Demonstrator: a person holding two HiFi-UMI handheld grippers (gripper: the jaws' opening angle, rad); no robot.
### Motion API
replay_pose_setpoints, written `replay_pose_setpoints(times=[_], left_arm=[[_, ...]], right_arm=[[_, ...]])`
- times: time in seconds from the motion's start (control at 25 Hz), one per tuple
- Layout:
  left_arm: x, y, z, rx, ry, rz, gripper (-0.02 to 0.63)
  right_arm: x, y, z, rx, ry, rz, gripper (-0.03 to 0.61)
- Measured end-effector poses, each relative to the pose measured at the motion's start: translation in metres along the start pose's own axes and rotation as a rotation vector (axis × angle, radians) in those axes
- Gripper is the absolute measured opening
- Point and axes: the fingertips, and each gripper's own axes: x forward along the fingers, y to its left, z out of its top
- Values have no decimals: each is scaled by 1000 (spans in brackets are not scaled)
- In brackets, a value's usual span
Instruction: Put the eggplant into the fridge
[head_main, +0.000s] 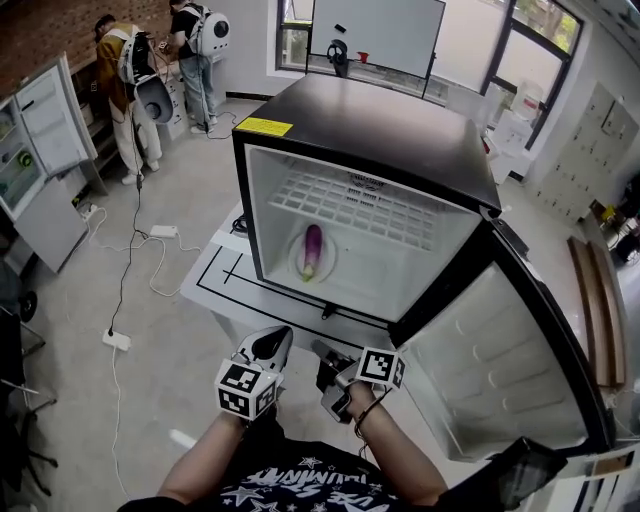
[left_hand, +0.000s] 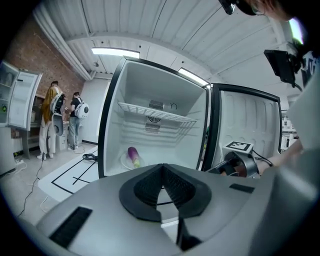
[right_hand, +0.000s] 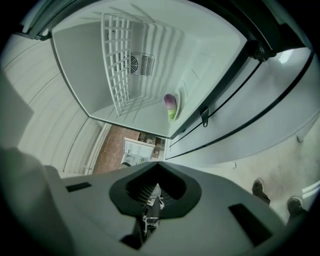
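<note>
1. I see the fridge (head_main: 380, 125) standing on a low white table (head_main: 212, 285) marked with black tape lines. Its door (head_main: 490, 370) is swung wide open to the right.
2. The eggplant (head_main: 312, 250) is inside the fridge. It lies on a white plate (head_main: 296, 266) on the floor of the compartment, below the wire shelf (head_main: 350, 205), with its green stem end towards the opening.
3. My left gripper (head_main: 277, 337) is low in the head view, close to the body and in front of the table's near edge, well apart from the fridge. In the left gripper view, the left gripper (left_hand: 162, 166) has its jaws brought together at the tips with nothing between them. The eggplant (left_hand: 133, 155) shows beyond them on the plate.
4. My right gripper (head_main: 320, 350) is just beside the left one, also clear of the fridge and the door. In the right gripper view, the right gripper (right_hand: 156, 165) has its jaws closed tip to tip and is empty. This view is rolled, so the eggplant (right_hand: 170, 104) appears on its side against the plate.
5. The fridge top carries a yellow label (head_main: 264, 127) at its front left corner.
6. Two people (head_main: 130, 80) stand at the back left of the room, near a second fridge (head_main: 45, 120) with its door open.
</note>
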Motion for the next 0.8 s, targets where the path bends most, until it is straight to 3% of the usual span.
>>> replay_pose_setpoints(times=[0.8], left_arm=[[-102, -107, -39, -37, -32, 168, 9]], right_arm=[[-115, 4, -91, -119, 140, 28, 6]])
